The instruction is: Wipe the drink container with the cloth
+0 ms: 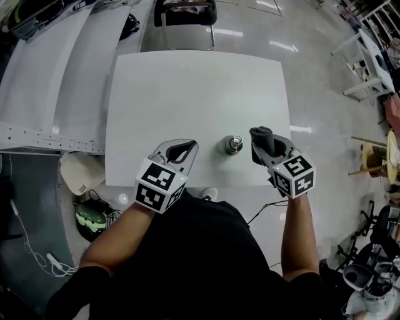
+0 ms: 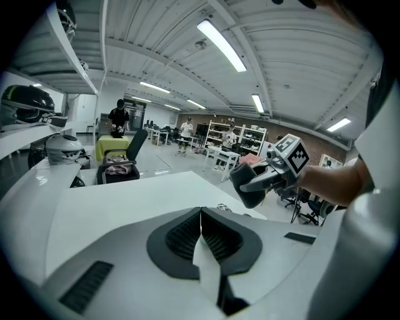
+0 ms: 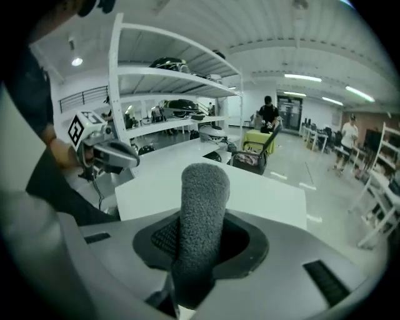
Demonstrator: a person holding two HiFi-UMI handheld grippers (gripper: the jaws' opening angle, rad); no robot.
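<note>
A small metal drink container (image 1: 234, 145) stands upright near the front edge of the white table (image 1: 194, 94); only its top (image 2: 223, 207) peeks over the left jaws in the left gripper view. My right gripper (image 1: 267, 149) is just right of it, shut on a rolled dark grey cloth (image 1: 262, 138) that sticks up past the jaws (image 3: 203, 206). My left gripper (image 1: 191, 146) hovers left of the container, shut with nothing between its tips (image 2: 200, 212). Each gripper shows in the other's view: the right gripper (image 2: 270, 177), the left gripper (image 3: 105, 153).
A black chair (image 1: 185, 14) stands at the table's far side. Helmets (image 1: 92, 216) and cables lie on the floor at the left, beside white shelving (image 3: 169, 87). A wooden stool (image 1: 374, 156) stands at the right. People (image 2: 118, 117) stand far off.
</note>
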